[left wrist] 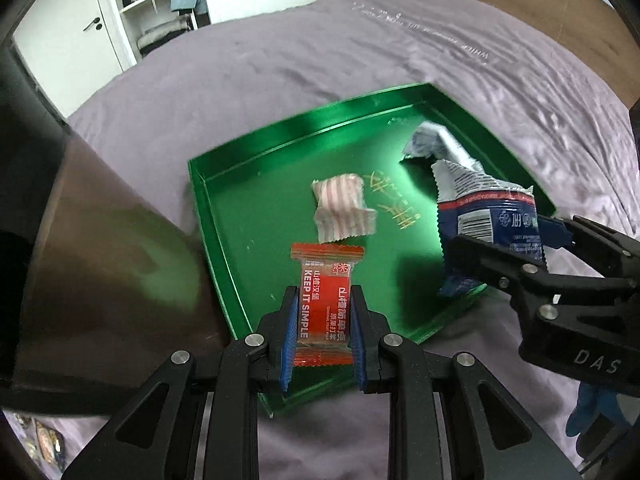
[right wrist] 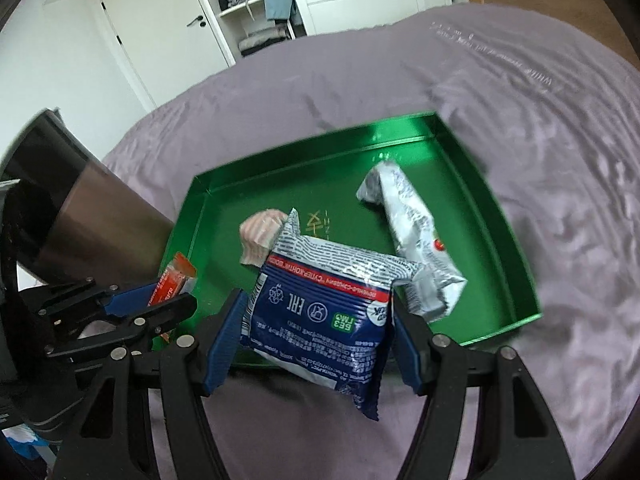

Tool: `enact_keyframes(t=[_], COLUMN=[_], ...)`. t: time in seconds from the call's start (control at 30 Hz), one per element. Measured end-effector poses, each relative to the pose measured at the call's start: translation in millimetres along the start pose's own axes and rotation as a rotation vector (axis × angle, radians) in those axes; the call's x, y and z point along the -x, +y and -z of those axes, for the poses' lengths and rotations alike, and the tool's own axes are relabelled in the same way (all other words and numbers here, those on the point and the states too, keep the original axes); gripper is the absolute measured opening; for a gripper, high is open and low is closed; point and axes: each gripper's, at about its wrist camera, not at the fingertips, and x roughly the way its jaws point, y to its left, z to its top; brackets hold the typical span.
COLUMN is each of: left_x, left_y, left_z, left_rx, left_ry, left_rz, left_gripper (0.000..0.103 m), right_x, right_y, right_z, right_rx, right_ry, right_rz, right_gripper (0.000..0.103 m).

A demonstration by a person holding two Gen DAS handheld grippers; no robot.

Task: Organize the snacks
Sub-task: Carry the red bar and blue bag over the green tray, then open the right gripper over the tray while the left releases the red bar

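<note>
Left wrist: red snack's (left wrist: 324, 304) label.

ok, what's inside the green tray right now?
Lying in the green tray: a pink striped candy and a crumpled silver wrapper. The red snack and blue packet hang above it, gripped, hiding part of the tray floor.

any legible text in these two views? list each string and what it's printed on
"KEEP IT SIMPLE": red snack packet in the left gripper; Chinese characters beside it, small print unreadable.
"EAC" and "БЕЗ ГМО" (green badge), seen inverted: blue-and-white snack pack in the right gripper; the rest too small.
"DAS": body of the right gripper, seen from the left wrist.
Gold characters: green tray floor, partly covered.
White print: purple bedsheet, too blurred.
</note>
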Motion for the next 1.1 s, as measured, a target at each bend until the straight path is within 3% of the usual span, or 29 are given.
enact_keyframes(t=[0.37,0.87,1.0,1.1], left_x=[-29.1,-31.4,-30.5,-23.0], left_y=[3.0,-4.8,-7.1,-7.6], left_z=[6.4,8.6,8.4,6.6], left_rx=[0.033,0.002,0.002,0.0], left_ry=[0.047,0.069,0.084,0.067], left_rz=[0.017,-0.021,-0.029,-0.038], left_gripper=[0.02,0.021,0.035,0.035], right_x=[-24.4,-19.6,-15.4,-2.0], right_y=[-3.4,-4.3,-2.4,-1.3], right_z=[-1.0,0.9,1.0,1.5], right_rx=[0.062,0.046,0.047,0.044], right_ry=[0.028,0.037,0.047,0.031], right_rz=[0.078,0.076,0.079,0.078], right_gripper=[0.03,0.03,0.031,0.031])
